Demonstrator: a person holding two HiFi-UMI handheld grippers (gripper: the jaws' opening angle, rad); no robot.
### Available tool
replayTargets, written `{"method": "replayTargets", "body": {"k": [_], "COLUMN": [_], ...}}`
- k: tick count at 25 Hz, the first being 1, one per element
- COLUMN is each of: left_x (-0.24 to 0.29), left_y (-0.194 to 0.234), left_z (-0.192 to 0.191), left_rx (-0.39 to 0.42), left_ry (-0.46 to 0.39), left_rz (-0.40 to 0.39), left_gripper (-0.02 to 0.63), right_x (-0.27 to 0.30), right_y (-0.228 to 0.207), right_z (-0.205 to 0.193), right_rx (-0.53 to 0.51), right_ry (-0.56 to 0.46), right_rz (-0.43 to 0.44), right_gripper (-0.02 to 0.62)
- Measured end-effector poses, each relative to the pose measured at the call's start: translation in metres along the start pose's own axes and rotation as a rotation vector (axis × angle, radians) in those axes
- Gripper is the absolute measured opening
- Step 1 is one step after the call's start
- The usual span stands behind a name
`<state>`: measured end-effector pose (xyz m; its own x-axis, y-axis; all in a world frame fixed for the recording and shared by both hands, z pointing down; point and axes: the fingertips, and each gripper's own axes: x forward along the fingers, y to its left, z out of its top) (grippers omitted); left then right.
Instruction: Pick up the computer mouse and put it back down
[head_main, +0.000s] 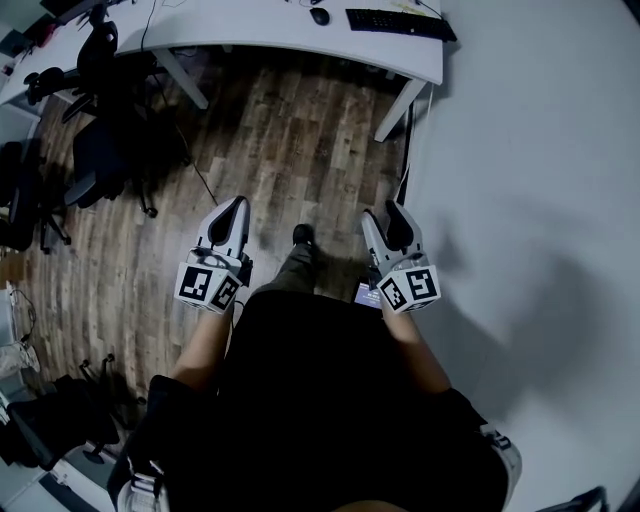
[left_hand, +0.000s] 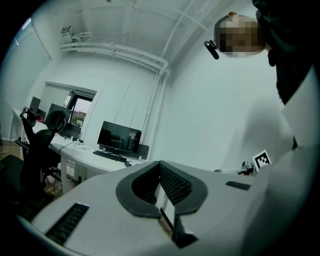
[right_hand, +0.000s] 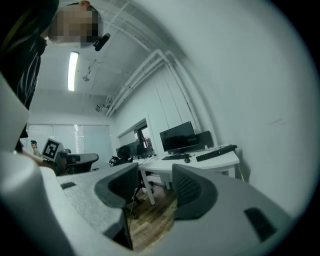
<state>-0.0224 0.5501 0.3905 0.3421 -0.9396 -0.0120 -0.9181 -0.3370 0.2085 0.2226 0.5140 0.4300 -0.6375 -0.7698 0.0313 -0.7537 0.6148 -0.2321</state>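
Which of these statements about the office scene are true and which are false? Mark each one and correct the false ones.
1. In the head view, the computer mouse lies on the white desk, just left of the keyboard. True.
2. The right gripper is holding the mouse. False: its jaws stand apart with nothing between them, and the mouse is on the desk, far from it.
3. The floor is made of wooden planks. True.
4. The left gripper has its jaws spread wide. False: its jaws are together, and it holds nothing.
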Motion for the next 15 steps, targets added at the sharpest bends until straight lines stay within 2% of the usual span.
{"method": "replayTargets", "body": {"k": [8, 15], "left_x": [0.117, 0.185], "left_y": [0.059, 0.114], "left_z": [0.016, 0.031], "left_rx": [-0.026, -0.024], "left_ry": [-0.019, -0.043], "left_rz": [-0.023, -0.027], "left_gripper": [-0.005, -0.005], "right_x": [0.105, 0.205], "right_y": [-0.056, -0.069], "right_z": [0.033, 0.063], "right_rx": [-0.064, -0.103], "right_ry": [0.013, -0.003], "right_rz": [0.007, 0.070], "right_gripper": [0.213, 0.213]}}
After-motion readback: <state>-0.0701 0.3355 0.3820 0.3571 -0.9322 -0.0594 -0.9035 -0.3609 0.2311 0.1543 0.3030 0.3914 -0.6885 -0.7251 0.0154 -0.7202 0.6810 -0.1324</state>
